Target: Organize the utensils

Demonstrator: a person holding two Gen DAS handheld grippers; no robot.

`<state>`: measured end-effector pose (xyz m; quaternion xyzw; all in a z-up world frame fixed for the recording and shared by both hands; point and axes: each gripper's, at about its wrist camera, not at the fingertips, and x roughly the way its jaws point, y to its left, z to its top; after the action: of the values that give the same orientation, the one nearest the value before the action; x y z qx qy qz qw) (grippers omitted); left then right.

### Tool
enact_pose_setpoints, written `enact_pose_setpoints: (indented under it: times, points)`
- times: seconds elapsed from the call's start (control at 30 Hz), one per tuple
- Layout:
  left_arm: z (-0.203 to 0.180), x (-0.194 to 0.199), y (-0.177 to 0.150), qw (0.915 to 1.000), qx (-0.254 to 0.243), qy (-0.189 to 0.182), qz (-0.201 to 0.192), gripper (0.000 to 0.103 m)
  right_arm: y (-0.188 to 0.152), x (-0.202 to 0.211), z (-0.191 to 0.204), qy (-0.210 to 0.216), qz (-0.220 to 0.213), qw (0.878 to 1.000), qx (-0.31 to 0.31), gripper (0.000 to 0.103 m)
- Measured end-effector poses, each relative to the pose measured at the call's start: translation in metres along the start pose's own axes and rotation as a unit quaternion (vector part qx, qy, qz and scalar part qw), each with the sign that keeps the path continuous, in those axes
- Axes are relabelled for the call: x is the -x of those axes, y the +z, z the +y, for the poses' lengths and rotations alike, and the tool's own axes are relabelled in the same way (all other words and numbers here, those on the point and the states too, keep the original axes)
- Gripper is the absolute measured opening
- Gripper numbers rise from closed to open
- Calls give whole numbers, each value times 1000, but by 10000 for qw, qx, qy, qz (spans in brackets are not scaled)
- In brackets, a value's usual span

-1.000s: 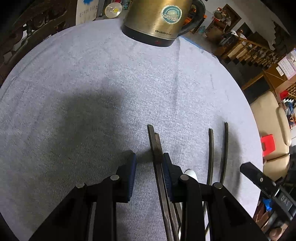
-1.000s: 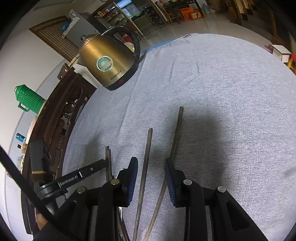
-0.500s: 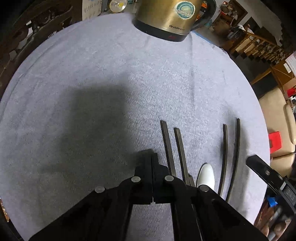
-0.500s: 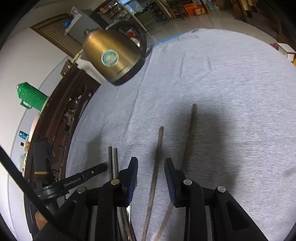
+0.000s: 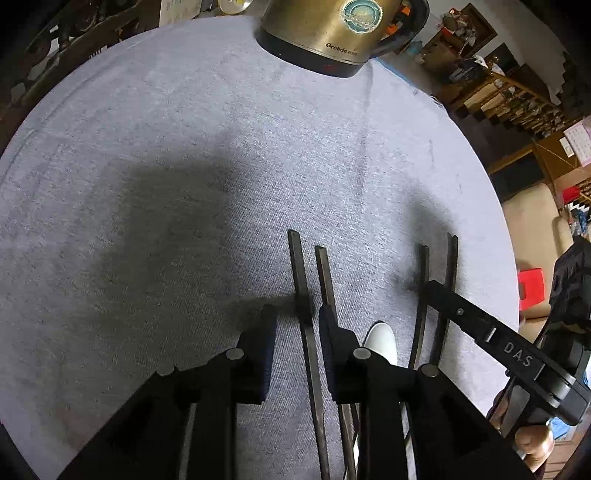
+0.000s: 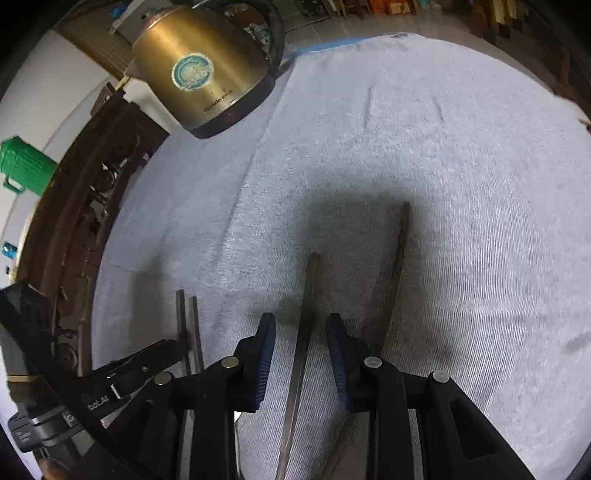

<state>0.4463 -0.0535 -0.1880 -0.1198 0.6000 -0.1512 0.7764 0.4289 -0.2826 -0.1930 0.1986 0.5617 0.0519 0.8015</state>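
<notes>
Both my claws hang over chopsticks lying on the grey-clothed desk (image 5: 155,155).

My left claw (image 5: 297,325) has just been opening; its jaws stand a little apart with one dark chopstick of the left pair (image 5: 301,288) lying between them, the pads not pressing it. That pair runs lengthwise away from me toward the brass kettle (image 5: 343,33), blunt ends far. A white spoon (image 5: 382,341) lies just right of them. My right claw (image 6: 301,343) has just been narrowing, jaws slightly apart astride one chopstick of the right pair (image 6: 308,295), not gripping; its mate (image 6: 400,258) lies outside the right jaw. These also point away, spreading apart toward the far ends.
</notes>
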Motion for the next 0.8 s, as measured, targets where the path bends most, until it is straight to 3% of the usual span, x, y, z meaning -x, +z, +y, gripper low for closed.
enact_pose_setpoints:
  times: [0.13,0.23,0.5,0.73,0.8]
  points:
    - [-5,-1,2,9997,72,202,102,24,7,-6,12,-401,148,9985,355,15]
    - [-10,-5,5,9990,217,322,229,25,10,-9,16,-483,267,9976,429,10]
    - [-6,-11,15,9957,627,375,564,28,16,-12,17,-493,450,9970,386,8]
    - [-24,-22,29,9923,373,819,855,28,12,-6,9,-449,526,9969,378,8]
    - [-26,-23,30,9920,303,900,832,20,11,-5,7,-394,530,9972,350,8]
